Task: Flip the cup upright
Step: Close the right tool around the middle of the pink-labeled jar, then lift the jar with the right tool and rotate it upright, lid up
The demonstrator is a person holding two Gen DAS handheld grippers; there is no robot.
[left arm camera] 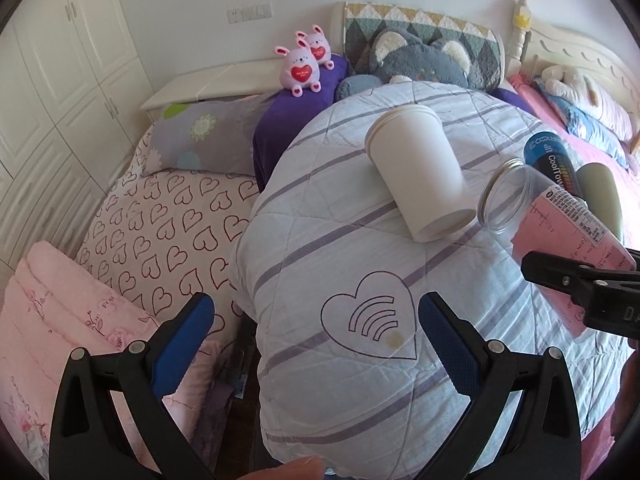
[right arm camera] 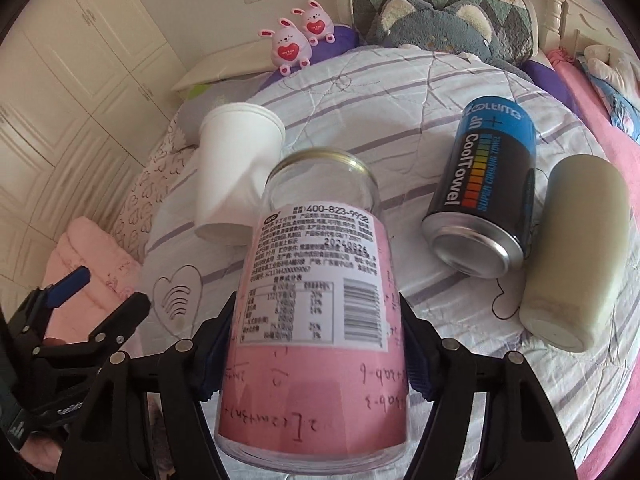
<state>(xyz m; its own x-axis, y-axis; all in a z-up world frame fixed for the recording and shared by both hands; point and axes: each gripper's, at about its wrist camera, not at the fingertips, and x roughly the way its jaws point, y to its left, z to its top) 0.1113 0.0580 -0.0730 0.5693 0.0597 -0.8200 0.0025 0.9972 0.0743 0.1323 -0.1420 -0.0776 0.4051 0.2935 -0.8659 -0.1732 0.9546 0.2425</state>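
Note:
A clear jar with a pink label [right arm camera: 316, 320] is held between the blue pads of my right gripper [right arm camera: 316, 312], tilted, mouth pointing away; it also shows in the left wrist view [left arm camera: 560, 220]. A white paper cup [left arm camera: 420, 172] lies on its side on the striped quilt [left arm camera: 360, 264], also seen in the right wrist view [right arm camera: 236, 176]. My left gripper [left arm camera: 316, 320] is open and empty, hovering over the quilt's heart print, short of the cup. It appears at lower left in the right wrist view [right arm camera: 100, 300].
A blue and black CoolTowel can [right arm camera: 484, 192] and a pale cream cup [right arm camera: 576, 252] lie on their sides on the quilt at right. Pink bunny toys [left arm camera: 304, 64], a grey plush [left arm camera: 420, 60] and pillows sit at the headboard. White wardrobe [left arm camera: 60, 80] at left.

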